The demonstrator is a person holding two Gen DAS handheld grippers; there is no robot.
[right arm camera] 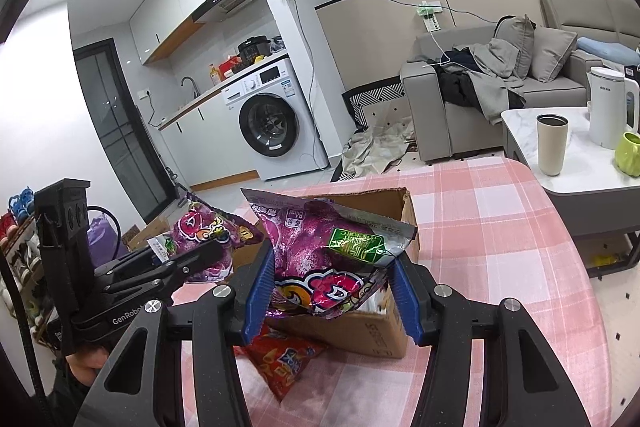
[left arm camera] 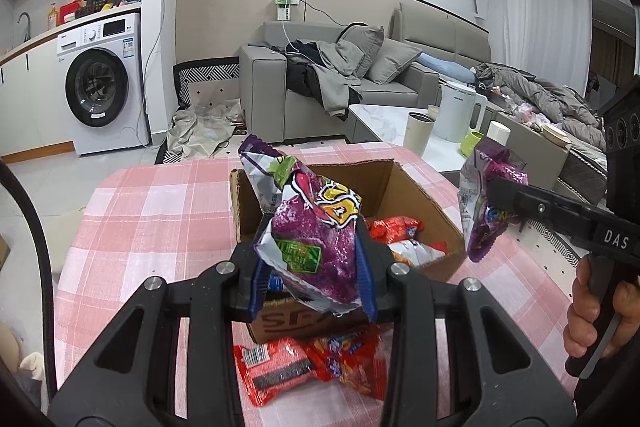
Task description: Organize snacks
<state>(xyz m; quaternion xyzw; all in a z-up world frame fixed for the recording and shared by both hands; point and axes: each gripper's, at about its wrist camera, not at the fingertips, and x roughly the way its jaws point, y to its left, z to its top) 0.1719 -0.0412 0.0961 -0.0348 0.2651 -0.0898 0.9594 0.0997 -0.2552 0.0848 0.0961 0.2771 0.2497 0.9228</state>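
Observation:
My left gripper (left arm camera: 312,267) is shut on a purple snack bag (left arm camera: 316,227) and holds it above the near edge of an open cardboard box (left arm camera: 412,187). My right gripper (right arm camera: 332,291) is shut on a second purple snack bag (right arm camera: 320,255) and holds it above the box (right arm camera: 360,331). The right gripper with its bag (left arm camera: 484,211) shows at the right of the left wrist view. The left gripper with its bag (right arm camera: 204,239) shows at the left of the right wrist view. Red snack bags (left arm camera: 400,231) lie inside the box. More red bags (left arm camera: 312,363) lie on the table in front of it.
The box stands on a table with a pink checked cloth (left arm camera: 160,211). Behind it are a grey sofa (left arm camera: 304,95) with clothes, a washing machine (left arm camera: 100,87), and a low white table (right arm camera: 560,147) with a kettle, a tumbler and a green cup.

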